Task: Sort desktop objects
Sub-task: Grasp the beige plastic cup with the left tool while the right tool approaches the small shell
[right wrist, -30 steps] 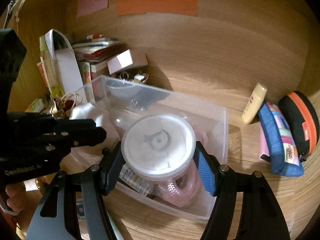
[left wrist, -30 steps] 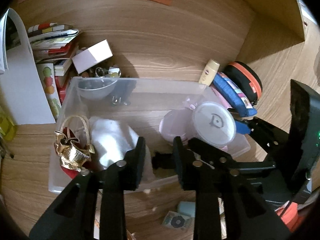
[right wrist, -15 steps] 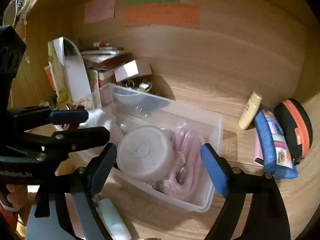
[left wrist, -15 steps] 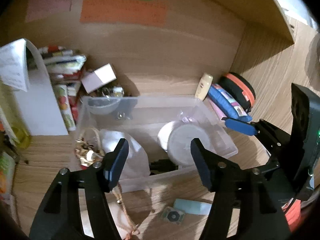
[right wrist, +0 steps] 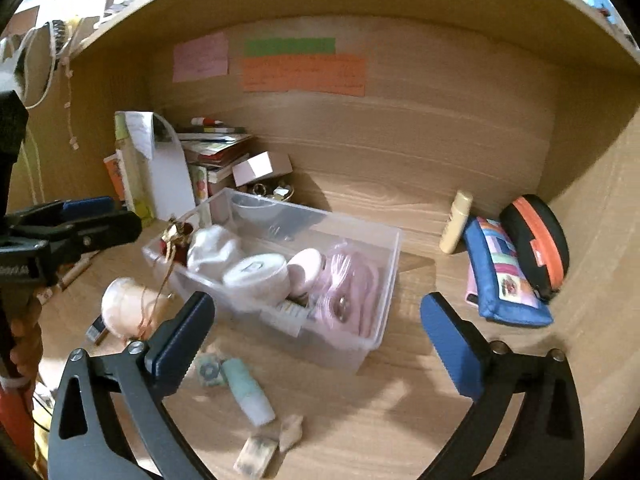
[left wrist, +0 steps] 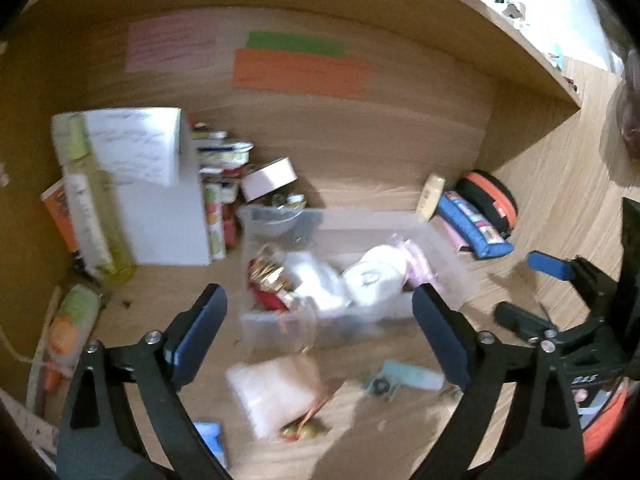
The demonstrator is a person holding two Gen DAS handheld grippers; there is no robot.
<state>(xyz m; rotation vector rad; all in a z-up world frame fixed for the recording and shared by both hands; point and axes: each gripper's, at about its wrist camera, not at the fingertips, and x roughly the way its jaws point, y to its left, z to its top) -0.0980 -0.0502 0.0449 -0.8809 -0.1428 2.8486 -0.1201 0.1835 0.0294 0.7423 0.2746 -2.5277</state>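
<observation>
A clear plastic bin (right wrist: 390,256) (left wrist: 452,256) sits mid-desk. In it lie a white round lidded container (right wrist: 258,272) (left wrist: 372,280), a pink coiled cord (right wrist: 348,284), a white cloth (right wrist: 210,250) and a gold ornament (left wrist: 268,274). My left gripper (left wrist: 320,336) is open and empty, drawn back in front of the bin. My right gripper (right wrist: 316,348) is open and empty, also back from the bin's near side. On the desk near the bin lie a mint tube (right wrist: 248,392) (left wrist: 412,376) and a pale pink pouch (left wrist: 276,392) (right wrist: 122,306).
Books and a white folder (right wrist: 172,176) stand at the back left with a small pink box (right wrist: 260,168). A cream bottle (right wrist: 456,222), blue pencil case (right wrist: 504,276) and black-orange case (right wrist: 536,240) lie right. Small scraps (right wrist: 260,452) lie near the front.
The right gripper opened and let the white round container into the bin. The left gripper opened wide. Both pulled back and up from the bin.
</observation>
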